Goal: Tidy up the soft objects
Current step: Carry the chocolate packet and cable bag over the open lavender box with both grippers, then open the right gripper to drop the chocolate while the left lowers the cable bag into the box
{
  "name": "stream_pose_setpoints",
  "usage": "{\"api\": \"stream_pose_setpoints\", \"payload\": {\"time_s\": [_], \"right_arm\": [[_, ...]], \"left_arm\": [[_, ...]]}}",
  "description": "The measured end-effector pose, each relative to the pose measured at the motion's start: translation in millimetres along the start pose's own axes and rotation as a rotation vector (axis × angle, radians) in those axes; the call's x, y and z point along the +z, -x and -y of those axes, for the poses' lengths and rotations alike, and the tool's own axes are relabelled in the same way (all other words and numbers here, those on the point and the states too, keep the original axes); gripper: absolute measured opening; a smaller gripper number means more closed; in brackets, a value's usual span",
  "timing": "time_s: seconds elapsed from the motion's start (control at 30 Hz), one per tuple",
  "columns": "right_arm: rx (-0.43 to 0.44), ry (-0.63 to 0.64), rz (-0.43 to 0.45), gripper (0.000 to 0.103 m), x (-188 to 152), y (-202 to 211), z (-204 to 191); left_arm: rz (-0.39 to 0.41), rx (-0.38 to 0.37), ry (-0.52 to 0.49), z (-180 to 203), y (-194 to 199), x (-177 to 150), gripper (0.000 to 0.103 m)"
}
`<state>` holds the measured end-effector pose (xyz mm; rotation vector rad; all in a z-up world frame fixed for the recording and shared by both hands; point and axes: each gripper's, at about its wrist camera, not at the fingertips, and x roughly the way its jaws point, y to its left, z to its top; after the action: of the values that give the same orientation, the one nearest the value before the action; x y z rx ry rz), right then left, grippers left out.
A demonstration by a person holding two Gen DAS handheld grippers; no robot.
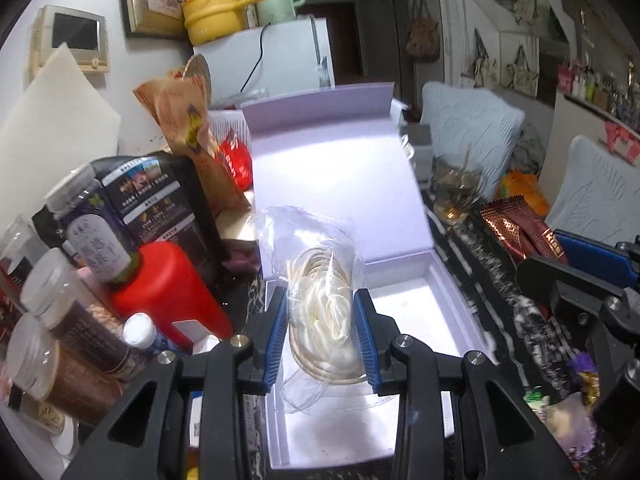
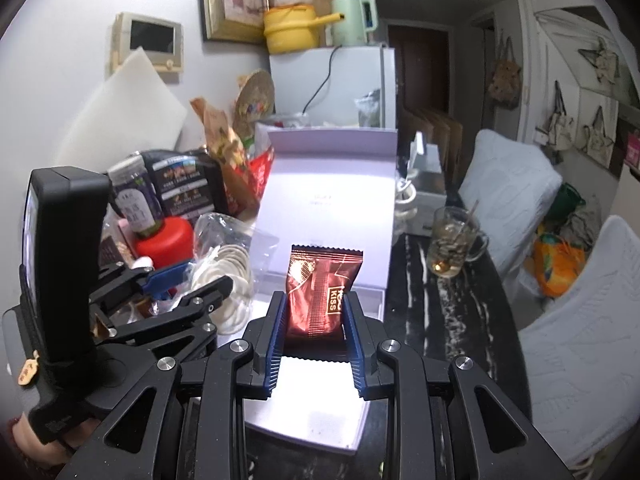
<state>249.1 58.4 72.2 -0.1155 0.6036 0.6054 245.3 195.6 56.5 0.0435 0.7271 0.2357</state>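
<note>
The left gripper [image 1: 320,334] is nearest, its blue pads [image 1: 277,336] clenched on a clear bag [image 1: 310,264] of coiled white cord [image 1: 326,312]. The bag hangs between the pads over the open white box [image 1: 404,320], its loose top standing above the fingers and its lower edge trailing down toward the box floor.

The right gripper [image 2: 314,332] grips a red-brown sachet [image 2: 322,294] printed "KISS", held upright over the same box [image 2: 320,404] near its hinged side. The box lid [image 2: 332,184] stands raised behind both loads.

The box sits on a dark marbled table [image 2: 436,320]. In the right view, the left gripper [image 2: 188,284] shows beside the box's left edge with the bag [image 2: 224,248] in it.

Left of the box stand a red bottle [image 1: 168,284], a dark jar [image 1: 90,224] and a black package [image 1: 160,192]. Right of it is a glass mug [image 2: 454,240] with a stick in it. A white fridge [image 2: 332,80] stands behind, topped by a yellow pot [image 2: 290,30] and a green kettle [image 2: 354,18].
</note>
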Motion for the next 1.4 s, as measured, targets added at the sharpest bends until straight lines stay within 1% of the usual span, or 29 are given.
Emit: {"api": "stream_pose_setpoints", "payload": {"time_s": [0.1, 0.23, 0.37, 0.5, 0.63, 0.7, 0.8, 0.93, 1.0, 1.13, 1.17, 1.2, 1.27, 1.4], "right_arm": [[0.008, 0.005, -0.04, 0.028, 0, -22, 1], [0.028, -0.006, -0.091, 0.028, 2, -51, 5], [0.05, -0.028, -0.146, 0.028, 3, -82, 12], [0.049, -0.018, -0.196, 0.028, 4, -108, 18], [0.048, -0.017, -0.237, 0.028, 5, -129, 23], [0.041, -0.018, -0.252, 0.028, 4, -138, 26], [0.024, -0.015, -0.274, 0.028, 3, -149, 29], [0.048, -0.04, -0.3, 0.028, -3, -163, 34], [0.067, -0.071, -0.304, 0.028, -3, -167, 38], [0.051, -0.088, -0.304, 0.029, -2, -170, 42], [0.049, -0.089, -0.305, 0.032, -1, -170, 43], [0.046, -0.091, -0.306, 0.038, -1, -171, 44], [0.029, -0.094, -0.301, 0.044, -1, -169, 44], [0.021, -0.099, -0.299, 0.044, -1, -164, 46]], "left_arm": [[-0.052, -0.016, 0.018, -5, -23, 0, 0.033], [-0.088, -0.002, 0.009, -7, -46, 1, 0.033], [-0.13, -0.012, 0.029, -11, -67, 3, 0.033], [-0.155, 0.013, 0.012, -10, -90, 5, 0.033], [-0.192, 0.002, 0.027, -11, -108, 7, 0.033], [-0.201, 0.01, 0.023, -10, -117, 7, 0.033], [-0.215, 0.012, 0.006, -4, -126, 7, 0.033], [-0.237, -0.014, 0.018, 0, -133, 6, 0.033], [-0.237, -0.017, 0.021, -1, -135, 7, 0.033], [-0.238, -0.01, -0.005, 2, -138, 8, 0.034], [-0.248, -0.006, -0.008, 2, -138, 8, 0.034], [-0.254, -0.004, -0.007, 2, -139, 8, 0.034], [-0.251, -0.007, 0.004, 1, -136, 8, 0.035], [-0.237, 0.005, 0.009, 0, -128, 8, 0.037]]}}
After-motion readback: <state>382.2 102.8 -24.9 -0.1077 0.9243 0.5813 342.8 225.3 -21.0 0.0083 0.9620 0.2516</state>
